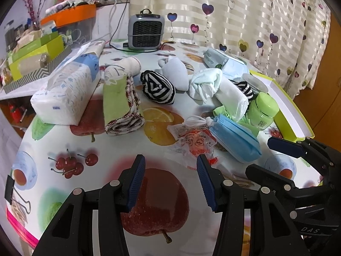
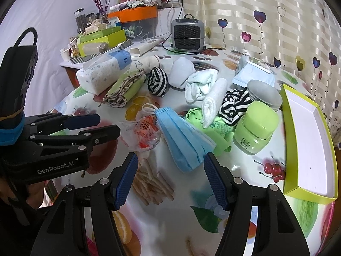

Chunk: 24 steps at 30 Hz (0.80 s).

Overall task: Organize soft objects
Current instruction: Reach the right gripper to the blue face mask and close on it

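Soft things lie on the fruit-print table: a blue face mask stack [image 2: 183, 136] [image 1: 234, 140], a rolled green towel [image 1: 121, 104] [image 2: 125, 89], a black-and-white striped sock ball [image 1: 157, 87] [image 2: 157, 81], white socks [image 1: 204, 83] [image 2: 198, 85], a white rolled cloth [image 2: 213, 102], a striped cloth [image 2: 234, 104] and a tissue pack [image 1: 68, 93]. My left gripper [image 1: 170, 179] is open and empty, just short of a crumpled plastic wrapper [image 1: 196, 140]. My right gripper [image 2: 170, 179] is open and empty, just in front of the masks.
A green-rimmed white box lid [image 2: 309, 140] lies at the right. A green jar [image 2: 255, 132] and a grey tin [image 2: 264, 93] stand beside it. A small grey heater [image 1: 146, 32] stands at the back, with stacked boxes [image 1: 36, 57] at the left.
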Tool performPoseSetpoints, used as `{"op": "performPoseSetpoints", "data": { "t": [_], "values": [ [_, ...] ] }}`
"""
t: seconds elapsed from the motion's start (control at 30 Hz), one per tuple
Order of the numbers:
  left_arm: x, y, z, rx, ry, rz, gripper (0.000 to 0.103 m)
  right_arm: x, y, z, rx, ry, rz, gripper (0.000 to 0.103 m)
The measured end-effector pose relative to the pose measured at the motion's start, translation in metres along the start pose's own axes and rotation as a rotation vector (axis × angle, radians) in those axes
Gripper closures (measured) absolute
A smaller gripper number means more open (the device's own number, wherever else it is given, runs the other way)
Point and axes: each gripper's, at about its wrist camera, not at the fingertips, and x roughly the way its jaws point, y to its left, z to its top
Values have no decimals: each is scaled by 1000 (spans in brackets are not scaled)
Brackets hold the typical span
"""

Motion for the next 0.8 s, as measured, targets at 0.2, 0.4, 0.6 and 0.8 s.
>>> {"op": "performPoseSetpoints", "data": {
  "t": [0.2, 0.4, 0.6, 0.8],
  "values": [
    [4, 3, 3, -18, 1, -28, 54, 6, -5, 2, 13, 8, 3, 38],
    [5, 7, 4, -39, 0, -64, 54, 12, -9, 6, 15, 7, -7, 38],
    [11, 6, 7, -43, 13, -101, 54, 26, -12, 11, 4, 23, -14, 38],
    [20, 3, 9, -41, 31, -126, 54, 34, -13, 8, -7, 45, -17, 70]
  ]
}}
